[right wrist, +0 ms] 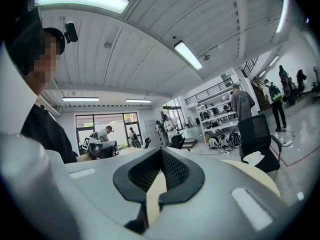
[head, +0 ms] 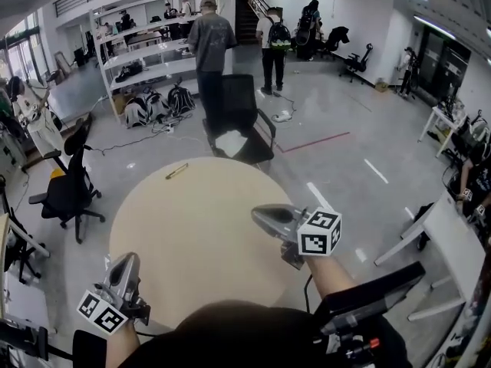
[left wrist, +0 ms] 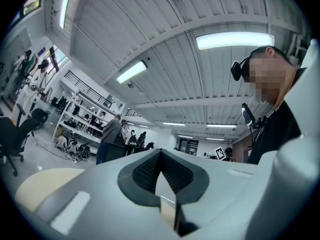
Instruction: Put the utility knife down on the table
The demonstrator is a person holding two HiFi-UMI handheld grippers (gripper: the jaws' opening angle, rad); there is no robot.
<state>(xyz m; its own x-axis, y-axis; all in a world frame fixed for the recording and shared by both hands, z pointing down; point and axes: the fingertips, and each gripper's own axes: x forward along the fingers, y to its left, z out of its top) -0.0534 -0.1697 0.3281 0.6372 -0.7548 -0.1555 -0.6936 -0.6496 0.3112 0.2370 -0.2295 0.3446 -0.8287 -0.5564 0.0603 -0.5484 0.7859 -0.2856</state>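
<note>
While both grippers hang low over the near side of the round table (head: 192, 240), neither has anything in it: the left gripper (head: 129, 261) has its jaws pressed together on nothing, and the right gripper (head: 258, 211) shows the same, tips meeting with only tabletop seen through the slot behind them. Well ahead of both, nearer the left one's line, a slim yellowish thing lies flat by the table's far edge, which I take to be the utility knife (head: 176, 171) — so the putting-down looks done. I'd judge it light and stiff, with a smooth hard casing that could slip between pads — best taken across the middle of the handle, away from the blade end, though which end that is I cannot make out
</note>
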